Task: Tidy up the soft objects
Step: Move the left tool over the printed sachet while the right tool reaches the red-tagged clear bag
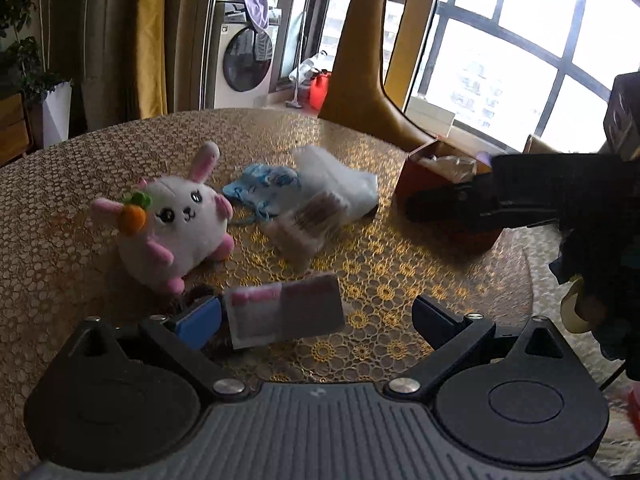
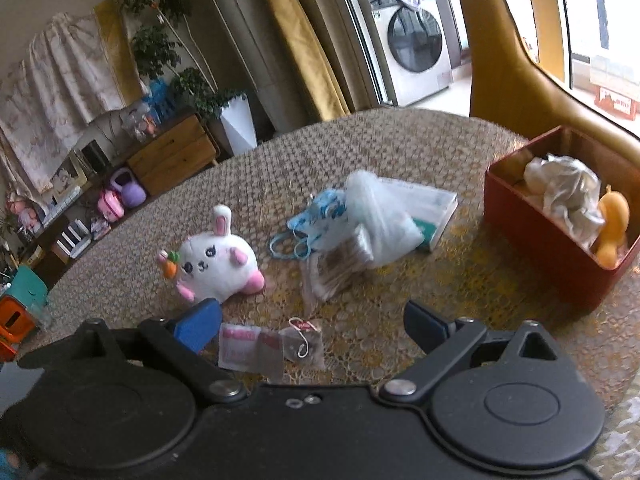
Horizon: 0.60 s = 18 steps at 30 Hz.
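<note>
Both grippers are hovering low over the table [image 2: 400,148] with jaws spread wide and nothing between them. Left gripper [image 1: 316,316] is sitting just behind a flat pink-and-clear packet [image 1: 286,314], which is lying close to its left blue finger, lower centre of frame. Right gripper [image 2: 314,322] is looking at the same packet [image 2: 250,350] plus a small tagged sachet [image 2: 304,346] at lower centre.

Remaining soft items are clustering mid-frame: white bunny plush [image 2: 218,262] with a carrot at left-centre, blue drawstring pouch [image 2: 316,222], crumpled white plastic bag [image 2: 380,216], a clear bag of brownish stuff [image 2: 340,266]. Red box [image 2: 548,248] is sitting at the right edge, already holding a grey-white cloth [image 2: 564,192] and a yellow duck toy [image 2: 612,228].

Likely step: grabbing the next item for the box. The packet is thin and flat, so judging it best to come down steeply, pinch one edge, and avoid scraping the cloth. The bunny is bulkier and looks easier: close around the body, not the ear. The right gripper appears nearer the box, in the left view's right side over its rim.

Surface is a round table under a gold lace-pattern cover. Room: washing machine [image 2: 412,40] at upper centre-right, mustard curtains, big window at right, potted plant and wooden cabinet at upper left.
</note>
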Tool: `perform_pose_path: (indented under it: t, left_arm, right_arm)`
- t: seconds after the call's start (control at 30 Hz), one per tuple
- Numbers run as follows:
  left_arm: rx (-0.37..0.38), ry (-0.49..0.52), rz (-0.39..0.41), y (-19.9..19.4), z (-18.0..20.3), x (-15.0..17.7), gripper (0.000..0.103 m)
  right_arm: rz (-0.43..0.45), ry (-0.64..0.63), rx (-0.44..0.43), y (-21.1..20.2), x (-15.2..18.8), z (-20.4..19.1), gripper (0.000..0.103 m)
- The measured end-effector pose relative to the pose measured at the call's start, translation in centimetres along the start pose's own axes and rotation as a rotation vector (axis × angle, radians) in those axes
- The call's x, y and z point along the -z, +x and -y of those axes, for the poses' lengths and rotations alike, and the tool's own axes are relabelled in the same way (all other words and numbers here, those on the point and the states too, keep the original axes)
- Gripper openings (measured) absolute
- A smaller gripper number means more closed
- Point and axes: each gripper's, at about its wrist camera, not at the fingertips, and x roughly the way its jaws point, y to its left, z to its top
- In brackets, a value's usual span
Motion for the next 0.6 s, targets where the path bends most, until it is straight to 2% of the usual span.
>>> perform_pose_path:
  t: [0.13,0.3,0.6]
  left_arm:
    - [-0.047,0.015,-0.028,1.8,0.7,0.9,0.102]
    - [-0.071,-0.047,-0.060,4.0,0.5,1.6,0.102]
    - [-0.162,-0.080,-0.046,6.1,0.4,2.0,0.102]
  right_arm:
    - [-0.039,0.026,0.009,1.8,0.2,0.1,0.096]
    - [-0.092,0.075,0.026,4.1,0.3,0.3,0.091]
    - [-0.168,0.117,0.056,8.3,-0.4,-1.0,0.081]
